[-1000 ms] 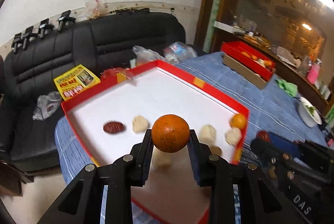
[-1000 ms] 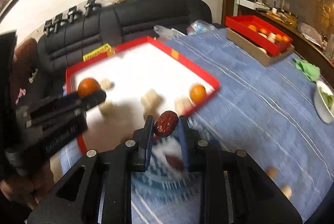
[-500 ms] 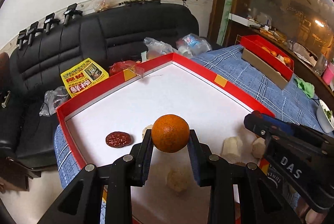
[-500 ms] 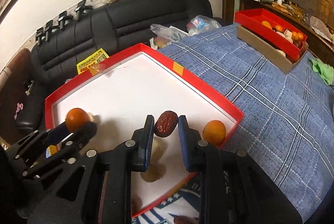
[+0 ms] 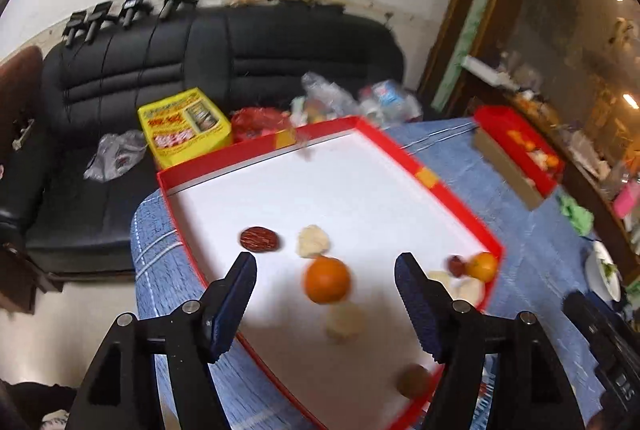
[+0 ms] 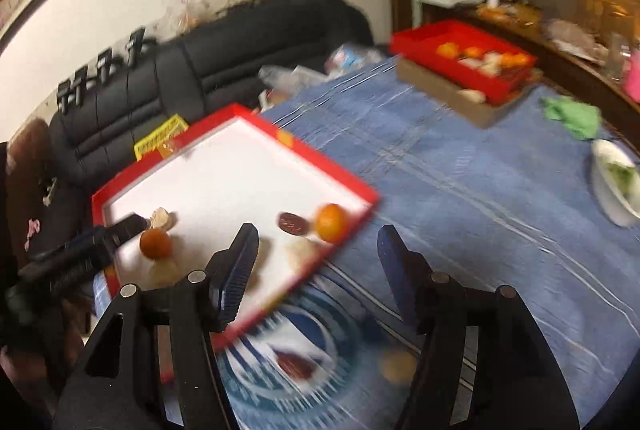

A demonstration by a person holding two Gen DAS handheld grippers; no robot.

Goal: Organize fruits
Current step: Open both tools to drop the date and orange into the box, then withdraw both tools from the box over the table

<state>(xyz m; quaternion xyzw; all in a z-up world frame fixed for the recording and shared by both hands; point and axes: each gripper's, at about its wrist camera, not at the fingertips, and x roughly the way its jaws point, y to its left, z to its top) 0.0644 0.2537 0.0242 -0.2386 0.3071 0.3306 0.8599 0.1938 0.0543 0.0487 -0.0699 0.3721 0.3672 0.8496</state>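
Observation:
A red-rimmed white tray (image 5: pixel 400 149) lies on the blue cloth. My left gripper (image 5: pixel 326 300) hangs over its near part with its jaws opening; the orange (image 5: pixel 327 280) sits free between the fingers, touching neither pad. Behind it lie a red date (image 5: pixel 259 239) and a pale piece (image 5: pixel 313 241). My right gripper (image 6: pixel 316 270) is over the tray's (image 6: pixel 240 109) right corner, its jaws opening with nothing in them. Just ahead, a date (image 6: pixel 293 223) lies beside a second orange (image 6: pixel 331 222). The left gripper (image 6: pixel 80 258) shows at the left, by the first orange (image 6: pixel 155 244).
A second red tray (image 6: pixel 464 57) of fruit stands on a cardboard box at the back right. On the cloth lie a green rag (image 6: pixel 572 115), a white bowl (image 6: pixel 616 181), a loose date (image 6: pixel 296 364) and a pale nut (image 6: pixel 396 366). A black sofa (image 5: pixel 240 61) runs behind.
Both grippers have opened. The orange has left the left gripper's pads and dropped towards the tray. The date has left the right gripper and now lies beside the second orange.

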